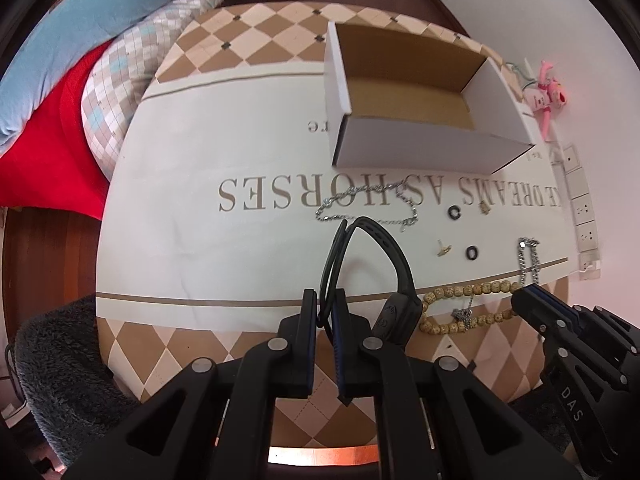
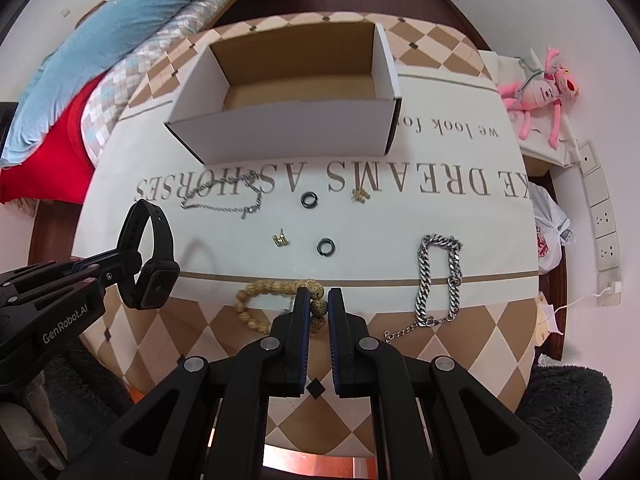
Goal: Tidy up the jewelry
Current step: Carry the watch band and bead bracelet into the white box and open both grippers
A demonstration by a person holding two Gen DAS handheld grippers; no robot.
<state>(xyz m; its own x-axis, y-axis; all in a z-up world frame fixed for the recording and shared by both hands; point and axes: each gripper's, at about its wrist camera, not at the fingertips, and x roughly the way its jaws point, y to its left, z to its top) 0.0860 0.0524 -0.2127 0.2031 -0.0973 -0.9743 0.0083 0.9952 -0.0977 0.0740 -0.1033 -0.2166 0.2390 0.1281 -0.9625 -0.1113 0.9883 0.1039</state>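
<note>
My left gripper [image 1: 323,303] is shut on the strap of a black smartwatch [image 1: 400,312], held above the table's near edge; it shows in the right wrist view [image 2: 154,276] too. My right gripper [image 2: 319,300] is shut on a tan wooden bead bracelet [image 2: 256,294], which also shows in the left wrist view [image 1: 472,292]. An open white cardboard box [image 2: 292,120] stands at the back, and it looks empty. On the cloth lie a thin silver chain [image 2: 224,198], a heavy silver chain [image 2: 438,280], two black rings [image 2: 309,199] [image 2: 326,245] and two small gold pieces [image 2: 281,239] [image 2: 360,195].
The table wears a white cloth [image 2: 460,216] with printed letters and a diamond-pattern border. A bed with blue, checked and red bedding [image 1: 80,60] lies to the left. A pink plush toy [image 2: 540,92] and wall sockets [image 2: 604,216] are at the right. Grey fluffy seats [image 1: 60,360] flank the near edge.
</note>
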